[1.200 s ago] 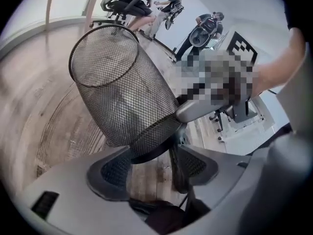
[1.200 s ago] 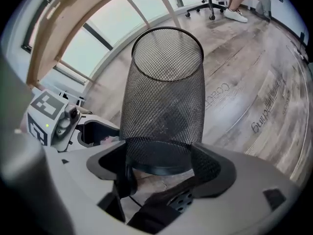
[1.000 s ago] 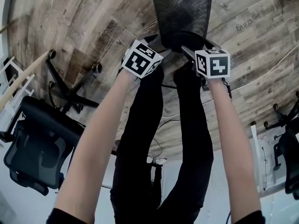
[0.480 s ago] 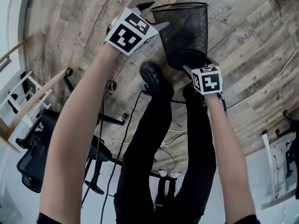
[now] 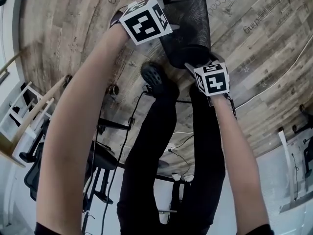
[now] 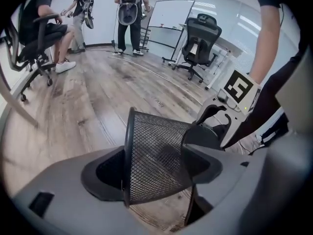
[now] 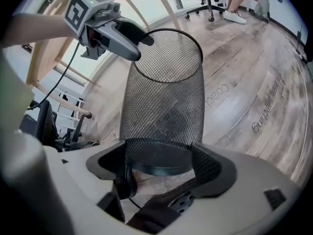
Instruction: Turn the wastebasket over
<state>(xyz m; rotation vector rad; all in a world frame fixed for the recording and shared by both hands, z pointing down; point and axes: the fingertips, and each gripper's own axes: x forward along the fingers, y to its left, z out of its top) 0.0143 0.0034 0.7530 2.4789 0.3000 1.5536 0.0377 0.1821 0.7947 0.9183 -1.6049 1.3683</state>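
Overhead, the wood-plank floor [image 5: 73, 43] fills the head view, with faint lettering printed across several boards. Against it stand the wearer's legs in black trousers [image 5: 161, 146], one dark shoe [image 5: 154, 75] just beside the basket's lower end. A black office chair [image 6: 198, 40] stands well apart near a whiteboard [image 6: 168, 13], and two standing people [image 6: 129, 11] and one seated person [image 6: 44, 28] occupy the far side of the room.

The wastebasket [image 7: 166, 97], a black wire-mesh cylinder, sits directly ahead of the legs. It is tipped, with its open mouth pointing away from the wearer and its closed base toward the wearer. Whether any part of it touches the floor cannot be told.

The right claw [image 7: 159, 168] is clenched on the basket's base [image 7: 159, 155], one jaw pressed against each side of the solid bottom ring.

The left claw [image 6: 151, 168] is at the opposite end, at the rim [image 6: 128, 155]. Its jaws are opening; the rim and a stretch of mesh wall stand between them, one jaw on each side of the wall, and the pads do not press on it, so this claw is released.

Each claw carries a white cube with black square markers; the left cube [image 5: 145, 19] sits near the rim, the right cube [image 5: 212, 80] near the base.
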